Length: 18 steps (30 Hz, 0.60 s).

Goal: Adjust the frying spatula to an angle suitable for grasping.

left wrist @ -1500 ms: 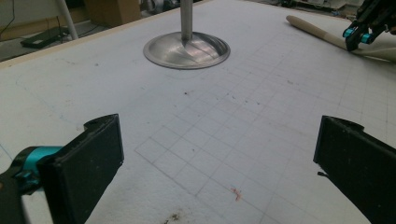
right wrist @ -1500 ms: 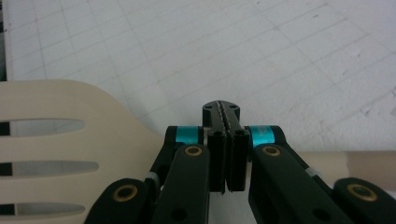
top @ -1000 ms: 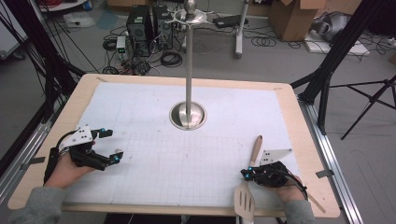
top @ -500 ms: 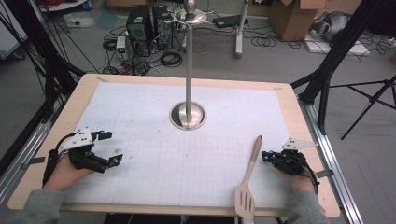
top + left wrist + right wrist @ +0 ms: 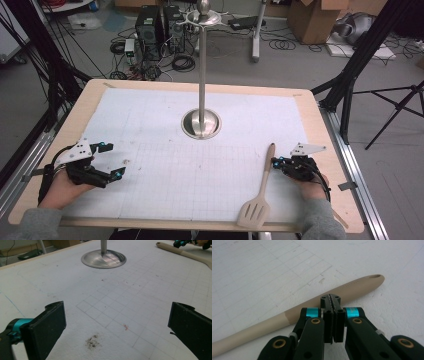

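Note:
A beige slotted spatula lies on the white grid mat near the front right, with its head toward the table's front edge. My right gripper is shut with nothing between its jaws, and its tips are right beside the upper handle. In the right gripper view the closed tips stand in front of the spatula handle; whether they touch it I cannot tell. My left gripper rests at the front left, open and empty. Its wide-apart pads frame bare mat.
A metal stand with a tall pole rises from a round base at the mat's middle; the base also lies ahead in the left gripper view. A small dark smudge marks the mat. The wooden table edge runs close to the right hand.
The right hand swung out to the right from over the lower handle, then came back left to the upper handle. The left hand stayed put.

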{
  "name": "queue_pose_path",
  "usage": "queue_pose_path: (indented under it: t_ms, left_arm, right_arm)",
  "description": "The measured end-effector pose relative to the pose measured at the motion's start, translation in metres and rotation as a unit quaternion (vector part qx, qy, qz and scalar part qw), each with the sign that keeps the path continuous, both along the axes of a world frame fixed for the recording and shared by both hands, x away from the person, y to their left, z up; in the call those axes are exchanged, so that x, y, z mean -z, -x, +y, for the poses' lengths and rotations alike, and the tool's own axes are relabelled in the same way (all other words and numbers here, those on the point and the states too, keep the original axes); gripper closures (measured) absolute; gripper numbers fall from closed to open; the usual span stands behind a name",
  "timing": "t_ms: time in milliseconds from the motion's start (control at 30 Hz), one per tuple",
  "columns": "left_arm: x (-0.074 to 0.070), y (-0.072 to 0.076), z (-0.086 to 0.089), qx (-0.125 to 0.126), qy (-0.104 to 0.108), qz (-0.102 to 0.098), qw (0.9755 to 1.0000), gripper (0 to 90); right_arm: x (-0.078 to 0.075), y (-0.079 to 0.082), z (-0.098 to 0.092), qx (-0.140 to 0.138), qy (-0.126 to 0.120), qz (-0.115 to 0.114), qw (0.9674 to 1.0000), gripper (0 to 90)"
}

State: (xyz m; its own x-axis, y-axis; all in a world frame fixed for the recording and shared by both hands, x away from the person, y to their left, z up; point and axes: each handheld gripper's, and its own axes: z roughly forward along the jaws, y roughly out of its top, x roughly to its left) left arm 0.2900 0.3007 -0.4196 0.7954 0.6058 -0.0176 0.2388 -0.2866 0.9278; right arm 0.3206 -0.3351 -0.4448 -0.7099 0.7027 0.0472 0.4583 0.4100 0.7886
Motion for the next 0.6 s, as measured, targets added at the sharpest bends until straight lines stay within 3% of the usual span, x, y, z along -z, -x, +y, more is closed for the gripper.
queue_pose_path:
  t_ms: [600]
  left_arm:
    - [0.001, 0.013, 0.014, -0.022, -0.006, 0.001, 0.9997, 2.0]
  right_arm:
    - [-0.002, -0.024, 0.024, -0.043, 0.009, -0.001, 0.9990, 90.0]
